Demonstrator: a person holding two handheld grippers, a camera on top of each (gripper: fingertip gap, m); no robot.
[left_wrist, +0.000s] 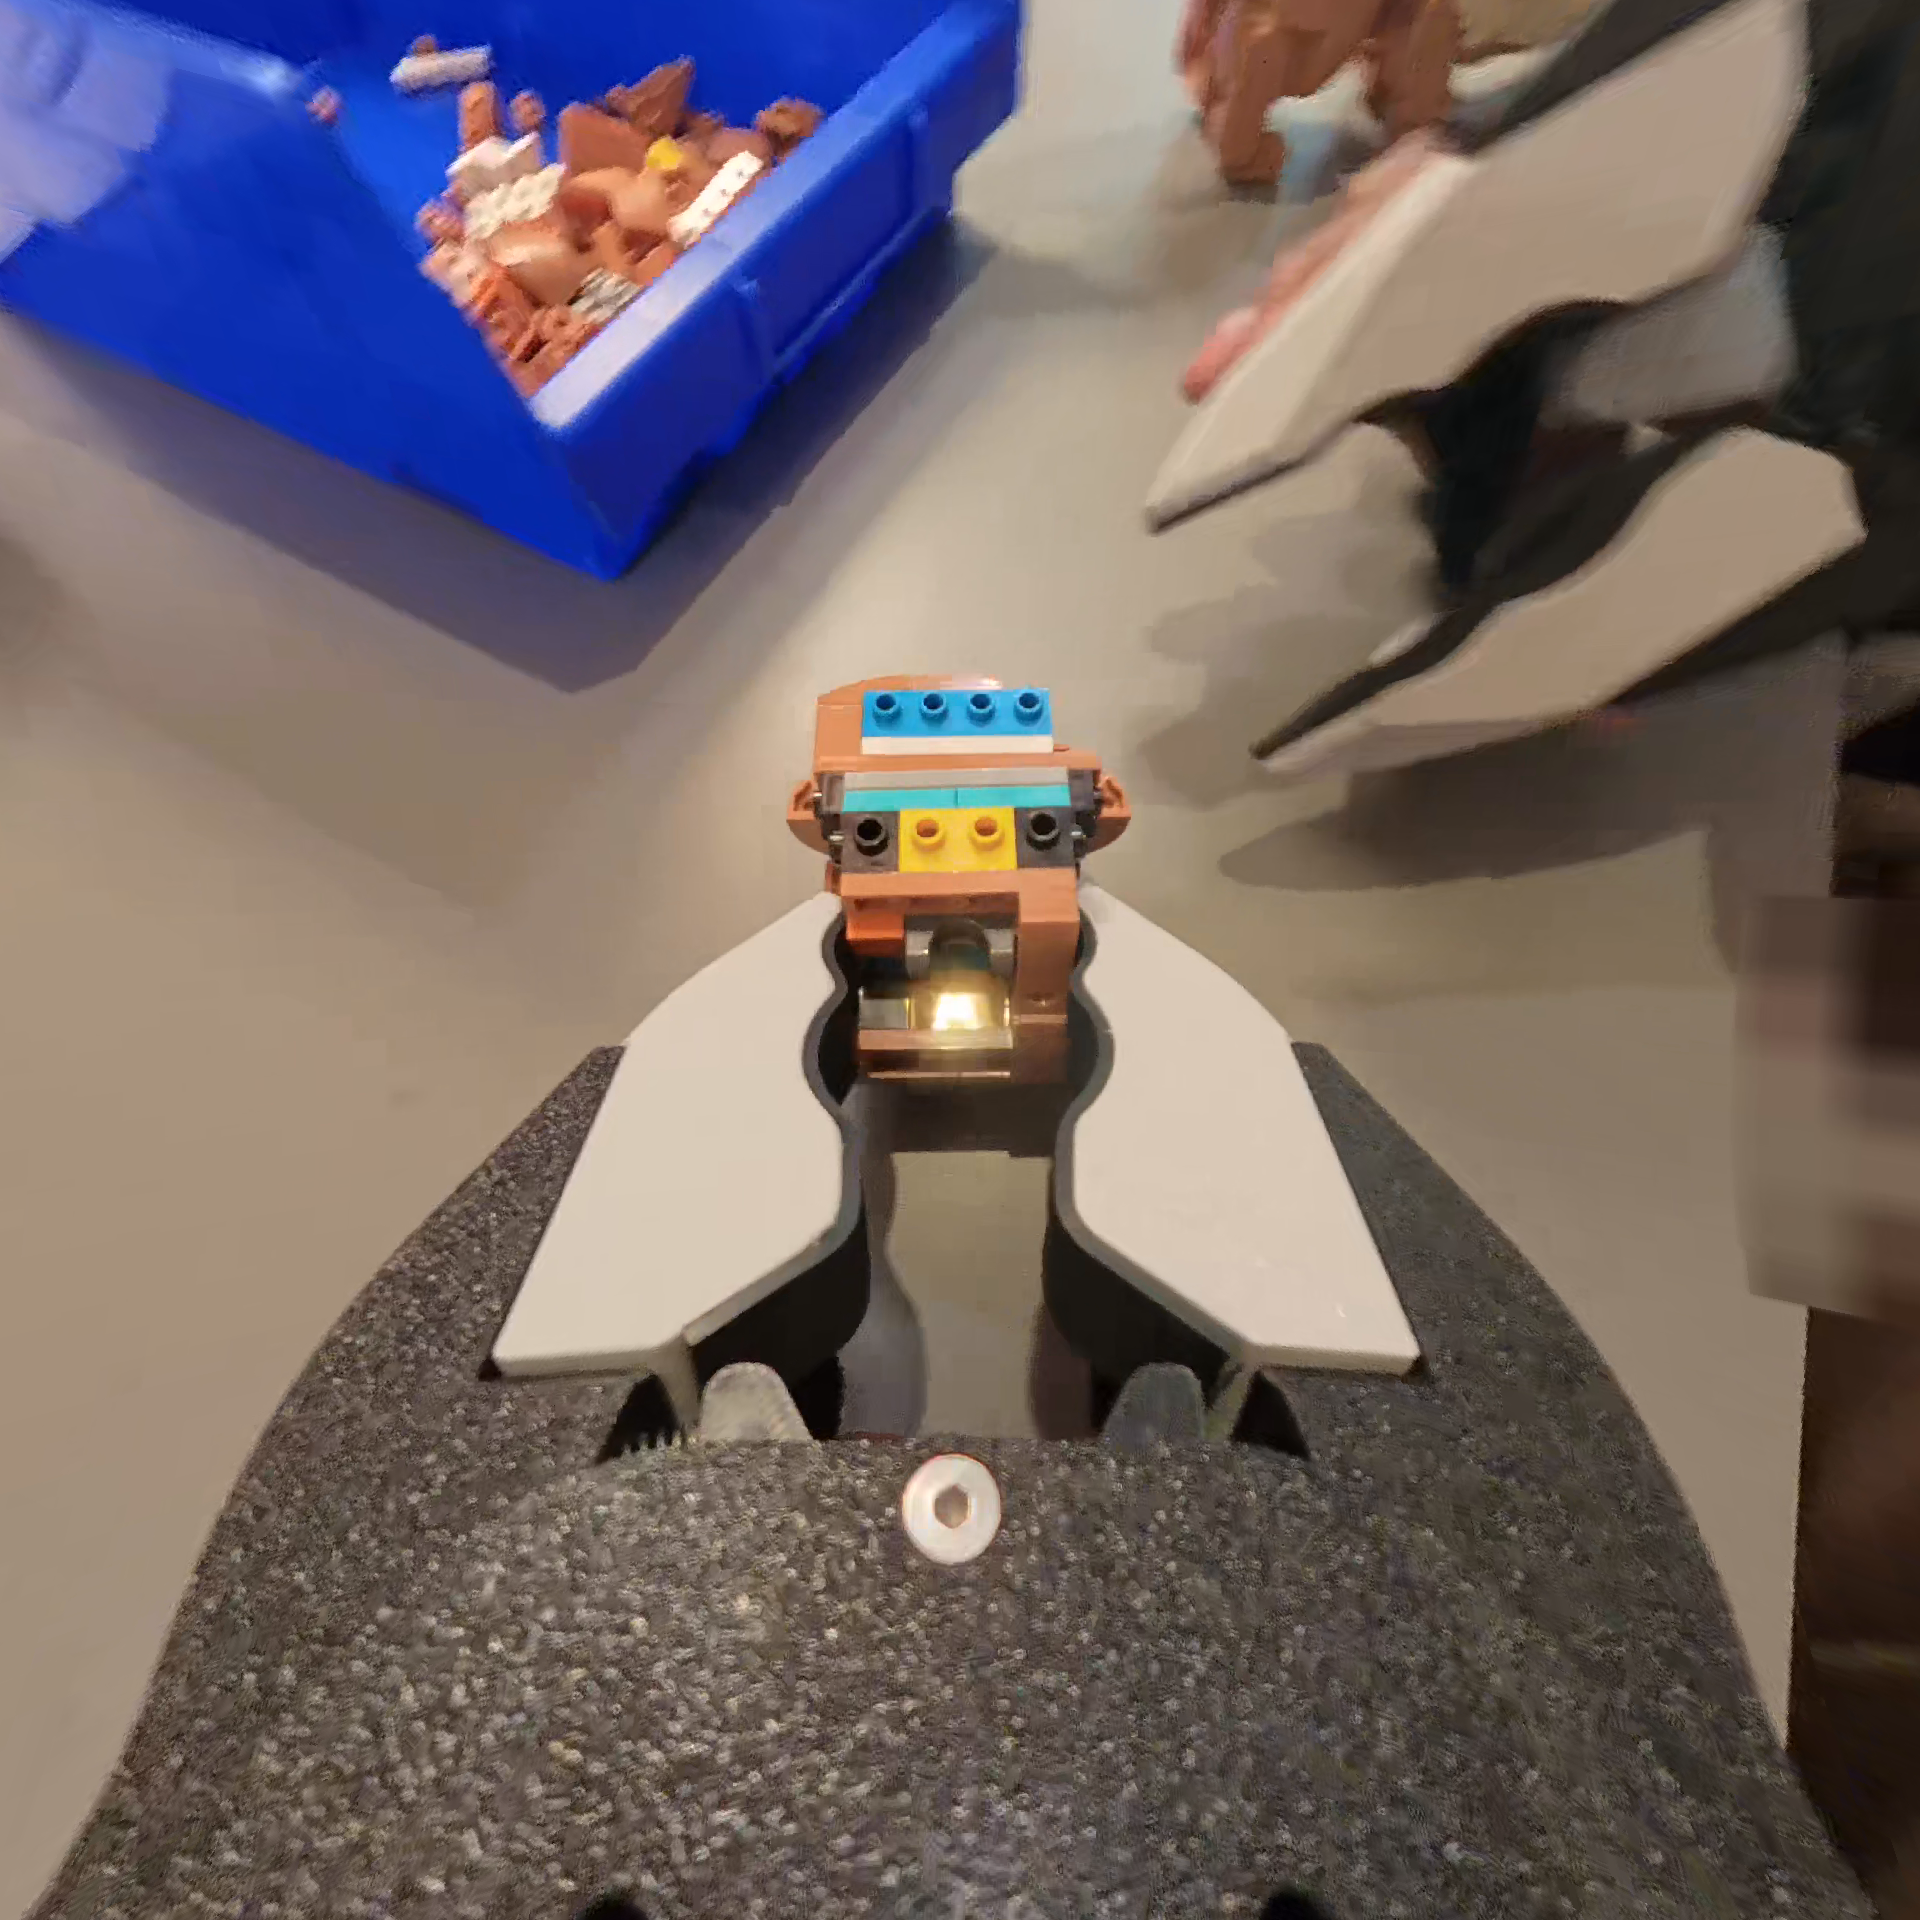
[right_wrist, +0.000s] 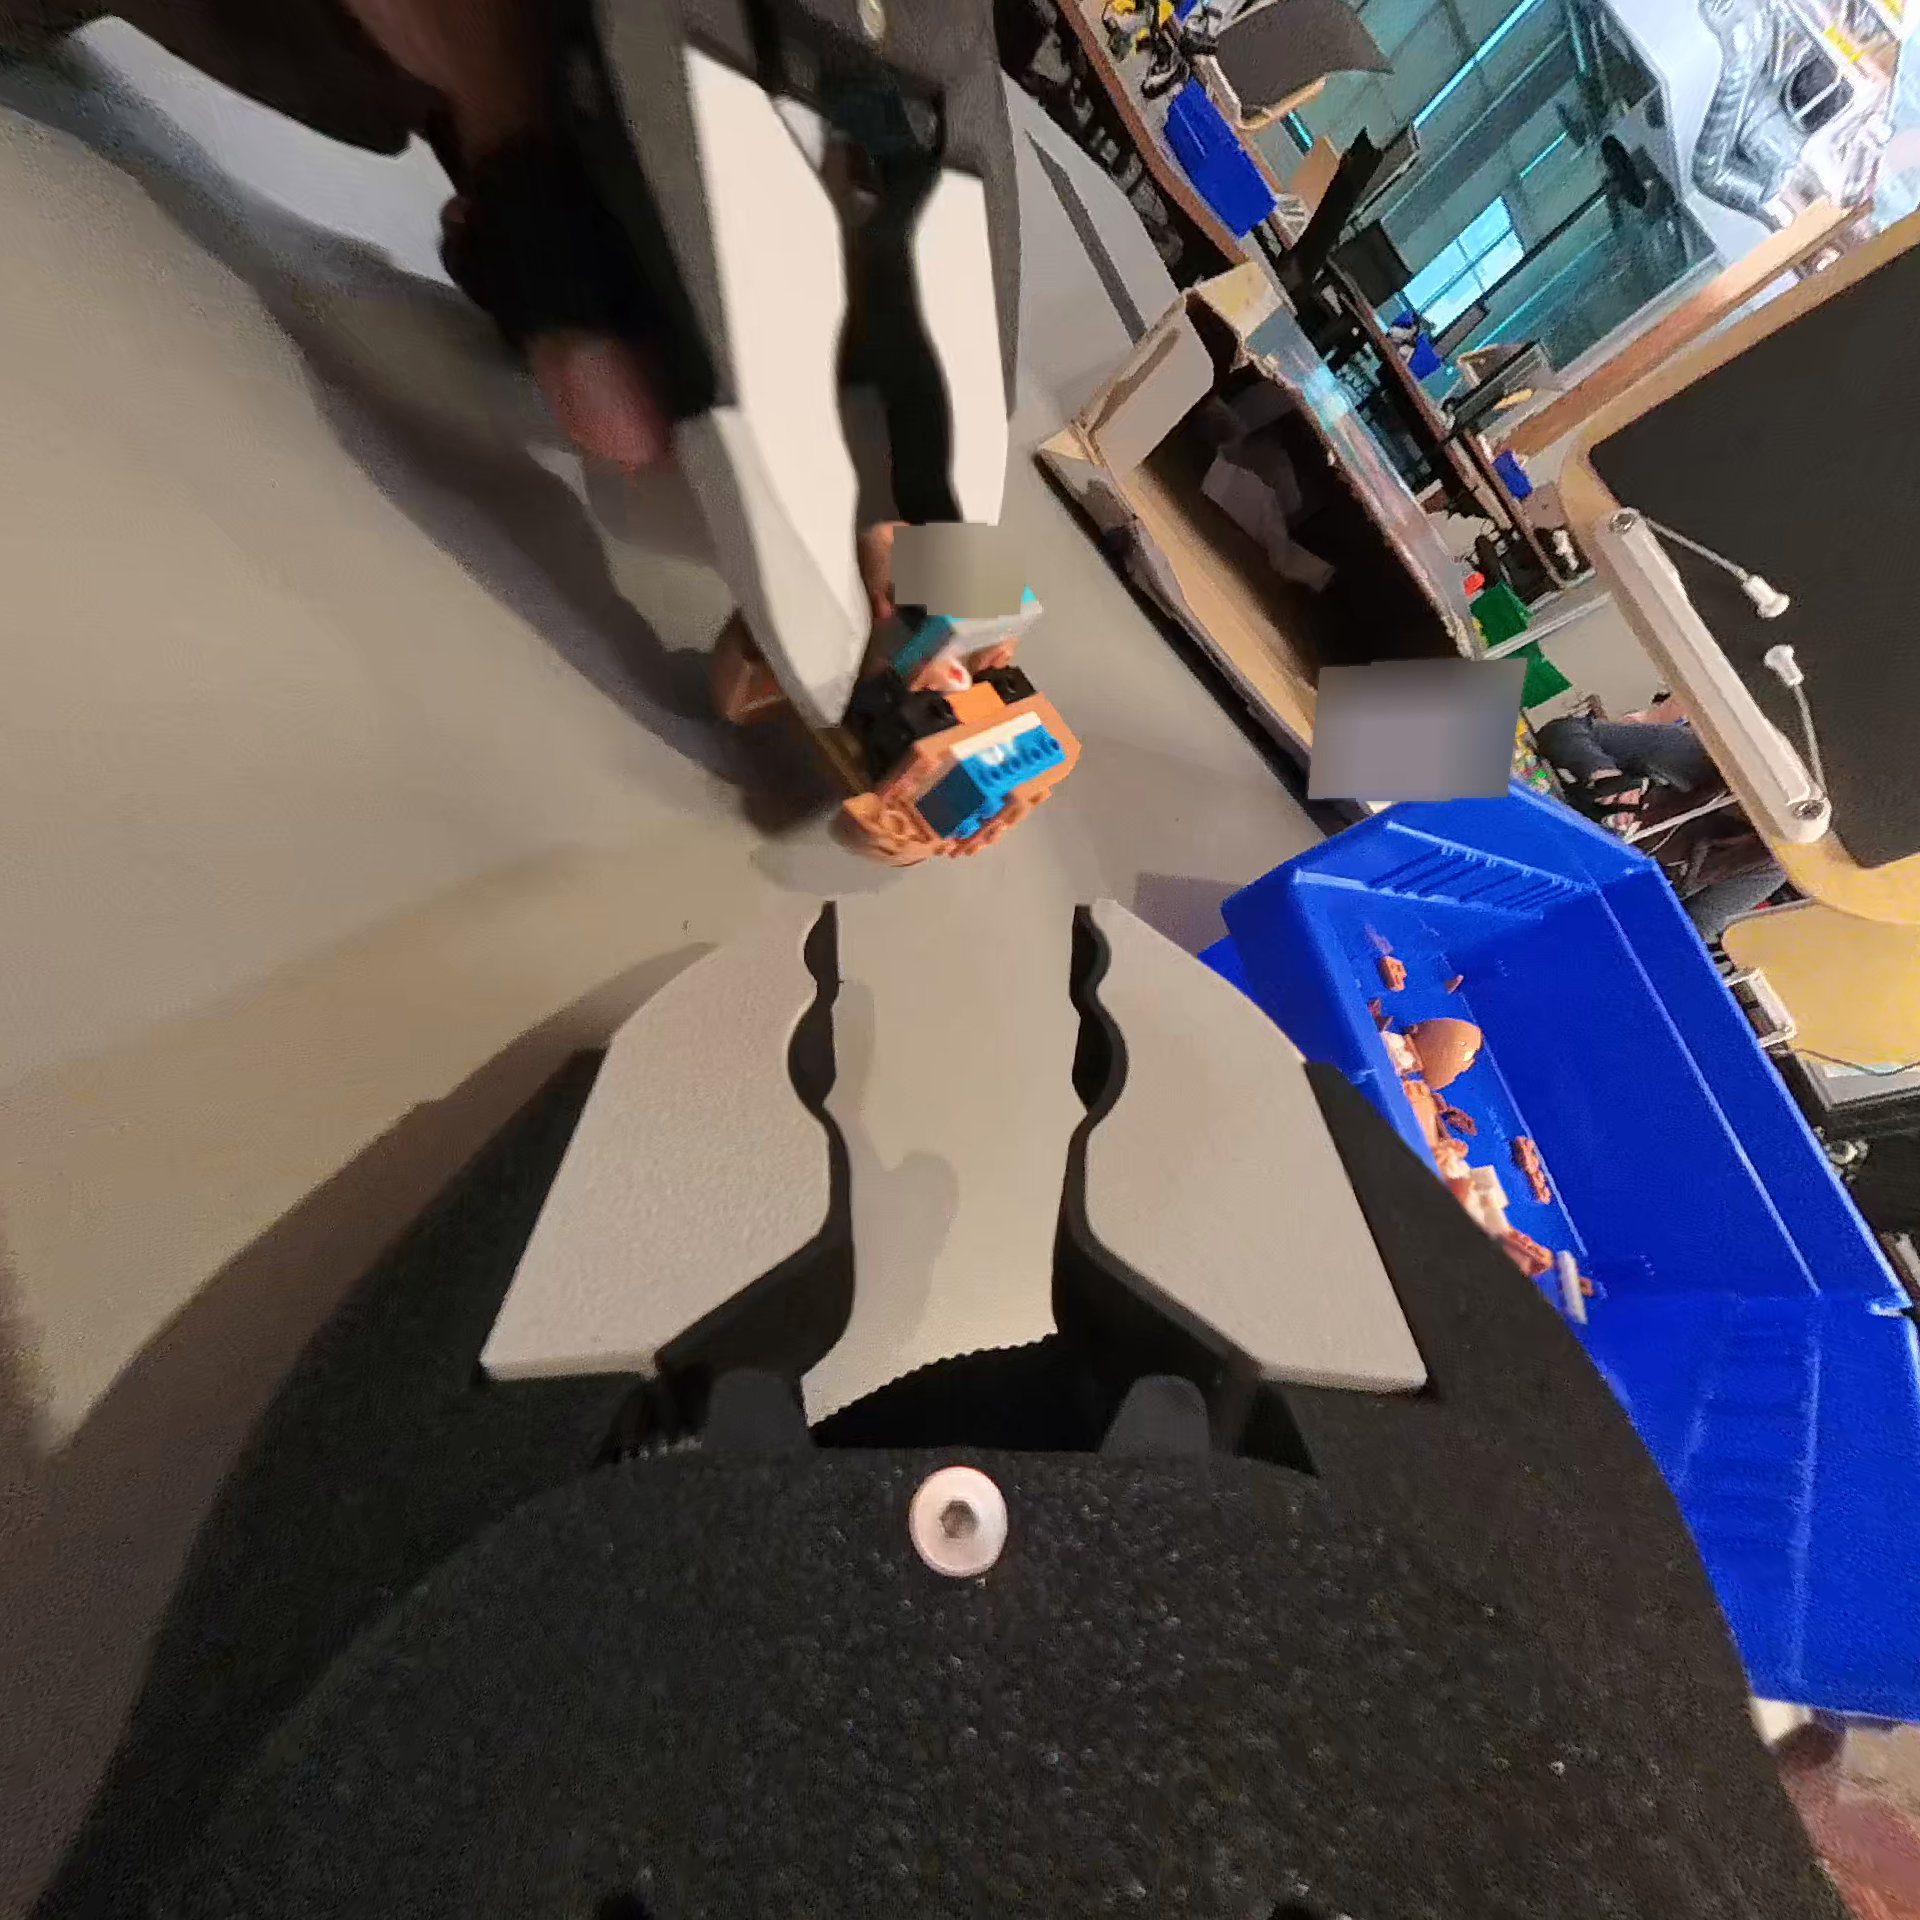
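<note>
at the far left of the left wrist view sits a blue bin (left_wrist: 727, 343) on the grey table (left_wrist: 312, 935), heaped with loose brown, white and tan bricks (left_wrist: 582, 218). moving right, the left gripper (left_wrist: 961, 914) is clamped on the near, brown end of a small brick model (left_wrist: 956, 831), whose long axis runs straight out beyond the fingertips, blue studs farthest. to the far right the right gripper (left_wrist: 1247, 623) hangs blurred, jaws parted and holding nothing, pointing toward the model from that side but well apart. in the right wrist view the right gripper (right_wrist: 956, 914) faces the model (right_wrist: 935, 769) just ahead, with the bin (right_wrist: 1662, 1039) to its right.
</note>
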